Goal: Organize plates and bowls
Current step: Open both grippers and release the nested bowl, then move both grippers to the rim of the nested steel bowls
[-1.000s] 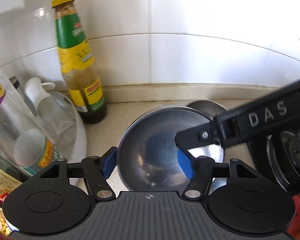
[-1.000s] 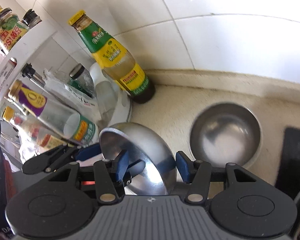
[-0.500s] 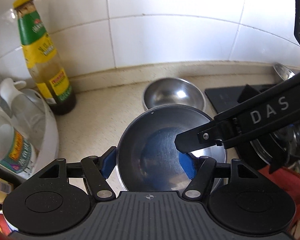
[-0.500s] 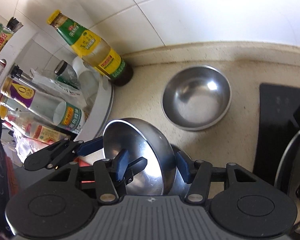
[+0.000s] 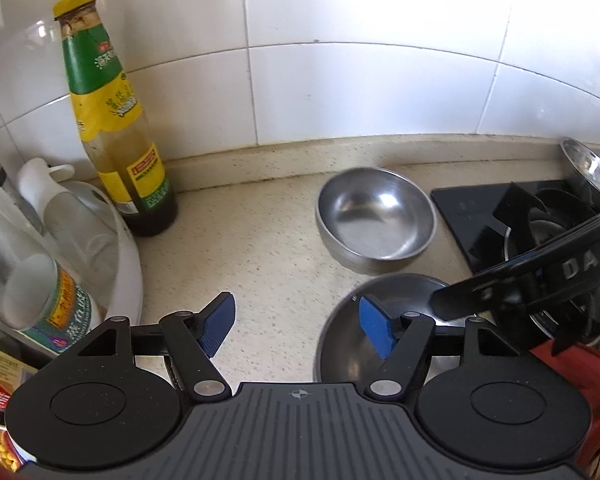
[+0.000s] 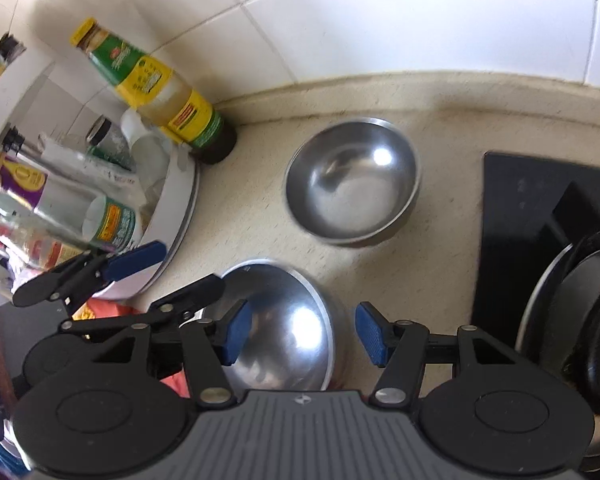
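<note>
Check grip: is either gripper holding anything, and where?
Nothing: left gripper and right gripper jaws have just been opening, pads clear of the bowl between them.

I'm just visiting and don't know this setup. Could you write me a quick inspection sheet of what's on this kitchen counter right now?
Surface: speckled beige counter, bare between the items.
Job's things: far steel bowl upright near the wall; near steel bowl below both grippers, apparently resting on the counter.
Clutter: sauce bottle with a green and yellow label, standing; white round rack crowded with bottles; steel pot behind the hob.
Grippers: left gripper open, right pad over the near bowl; right gripper open, its pads either side of that bowl, not pressing. Both jaws have just been opening.
Cables: nothing seen.
Surroundings: white tiled wall; black hob with a burner.
</note>
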### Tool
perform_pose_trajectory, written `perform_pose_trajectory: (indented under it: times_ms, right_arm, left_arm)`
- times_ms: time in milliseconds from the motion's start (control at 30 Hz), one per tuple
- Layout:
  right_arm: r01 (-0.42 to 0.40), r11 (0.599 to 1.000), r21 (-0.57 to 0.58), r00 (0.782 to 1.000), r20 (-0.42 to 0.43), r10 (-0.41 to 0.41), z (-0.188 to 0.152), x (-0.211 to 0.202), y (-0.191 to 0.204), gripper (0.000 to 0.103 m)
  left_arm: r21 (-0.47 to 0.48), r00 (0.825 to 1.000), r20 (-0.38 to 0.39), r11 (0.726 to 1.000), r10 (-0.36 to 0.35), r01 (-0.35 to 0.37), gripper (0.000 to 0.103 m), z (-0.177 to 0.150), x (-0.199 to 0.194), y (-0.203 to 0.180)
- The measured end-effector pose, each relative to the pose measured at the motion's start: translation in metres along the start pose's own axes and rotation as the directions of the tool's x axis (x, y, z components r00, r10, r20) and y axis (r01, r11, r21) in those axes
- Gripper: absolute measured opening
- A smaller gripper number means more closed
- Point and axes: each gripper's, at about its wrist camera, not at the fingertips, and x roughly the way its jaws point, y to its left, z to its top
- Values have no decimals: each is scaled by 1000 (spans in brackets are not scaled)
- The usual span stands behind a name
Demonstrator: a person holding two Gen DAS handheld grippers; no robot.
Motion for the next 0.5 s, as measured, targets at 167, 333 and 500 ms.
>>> perform_pose_trajectory:
  times_ms: [167,333,500]
  right_arm:
    - [18,998,53,999,48,-20,10,-3,-16,55]
    - [28,997,69,998,56,-32,17,1,-24,55]
    - [28,996,85,997,71,-34,25,3,-32,55]
  left_arm:
    - [14,1000,3,1000,18,-18,76,8,6,-1]
    - [27,999,-1,999,33,-33,76,15,16,-3]
    - [37,999,-11,998,54,-53,77,22,27,-3]
